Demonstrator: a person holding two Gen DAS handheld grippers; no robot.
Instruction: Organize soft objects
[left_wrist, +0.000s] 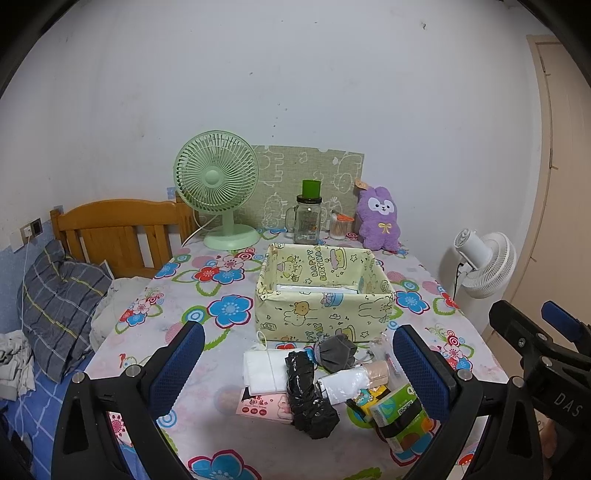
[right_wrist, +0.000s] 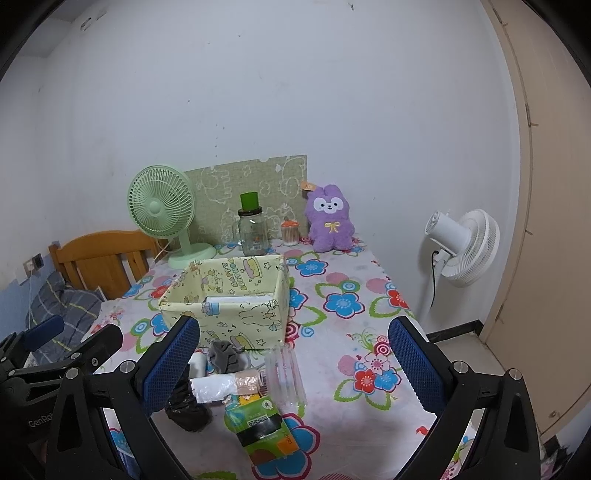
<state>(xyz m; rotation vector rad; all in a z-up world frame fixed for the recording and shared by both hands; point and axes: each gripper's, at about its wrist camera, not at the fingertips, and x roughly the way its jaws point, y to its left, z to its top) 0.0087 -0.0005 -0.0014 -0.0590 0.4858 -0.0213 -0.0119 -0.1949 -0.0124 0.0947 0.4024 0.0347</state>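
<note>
Both grippers, left (left_wrist: 297, 363) and right (right_wrist: 293, 360), are hovering wide open, empty, over the table's near edge. Black bag roll (left_wrist: 308, 397) is looking light, crushable and slippery; grip its middle.

Tablecloth (left_wrist: 207, 295): white ground, printed with blue, red and pink flowers and green leaves.
Storage box (left_wrist: 321, 314): pale yellow, cartoon animal print, "HAPPY BIRTHDAY" lettering.
Desk fan (left_wrist: 216, 184): mint green.
Standing fan (right_wrist: 465, 247): white.
Plush toy (left_wrist: 378, 218): purple, white face, yellow bow.
Jar (left_wrist: 308, 219): clear glass, black lid, green cap.
Board (left_wrist: 288, 166) behind the jar: olive green, white line drawings.
Bag roll (left_wrist: 308, 395): black.
Folded cloth (left_wrist: 264, 371): white.
Crumpled fabric (left_wrist: 338, 350): grey.
Tissue pack (left_wrist: 266, 404): pink.
Bundled packs (right_wrist: 264, 430): green, 1 black band.
Pillow (left_wrist: 59, 306): grey plaid, yellow stripes.
Headboard (left_wrist: 114, 229): orange-brown wood.
Gripper pads (left_wrist: 177, 369): blue, on black frames.
</note>
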